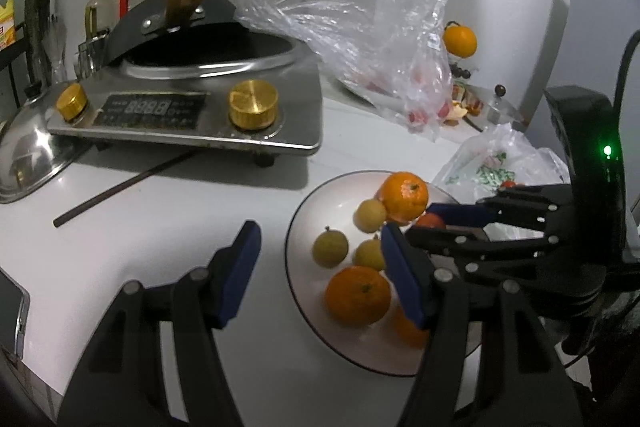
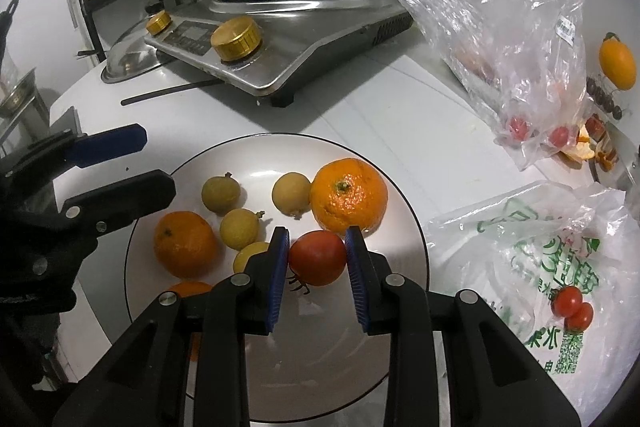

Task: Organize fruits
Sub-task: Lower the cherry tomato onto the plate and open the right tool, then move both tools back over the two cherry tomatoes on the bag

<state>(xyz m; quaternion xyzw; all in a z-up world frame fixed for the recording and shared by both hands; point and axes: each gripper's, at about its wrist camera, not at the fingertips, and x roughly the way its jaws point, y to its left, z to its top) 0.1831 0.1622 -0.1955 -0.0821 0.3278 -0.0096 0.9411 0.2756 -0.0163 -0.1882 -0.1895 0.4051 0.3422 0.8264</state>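
Note:
A white plate (image 2: pixel 248 155) with a dark rim holds oranges, several small yellow-brown longans and a red tomato (image 2: pixel 318 258). My right gripper (image 2: pixel 317 255) is shut on the tomato, just above the plate's near part, beside a large orange (image 2: pixel 349 195). It also shows in the left wrist view (image 1: pixel 414 223) over the plate (image 1: pixel 320 203). My left gripper (image 1: pixel 320 251) is open and empty at the plate's left edge; the right wrist view shows it (image 2: pixel 148 163) at the left. Another orange (image 2: pixel 185 243) lies on the plate's left side.
An induction cooker (image 1: pixel 188 111) with a wok and gold knobs stands at the back left. A clear bag (image 2: pixel 500 39) with small tomatoes lies at the back right, beside an orange (image 2: pixel 617 65). A printed bag (image 2: pixel 560 267) with cherry tomatoes (image 2: pixel 574 307) lies right of the plate. A chopstick (image 1: pixel 124 187) lies on the counter.

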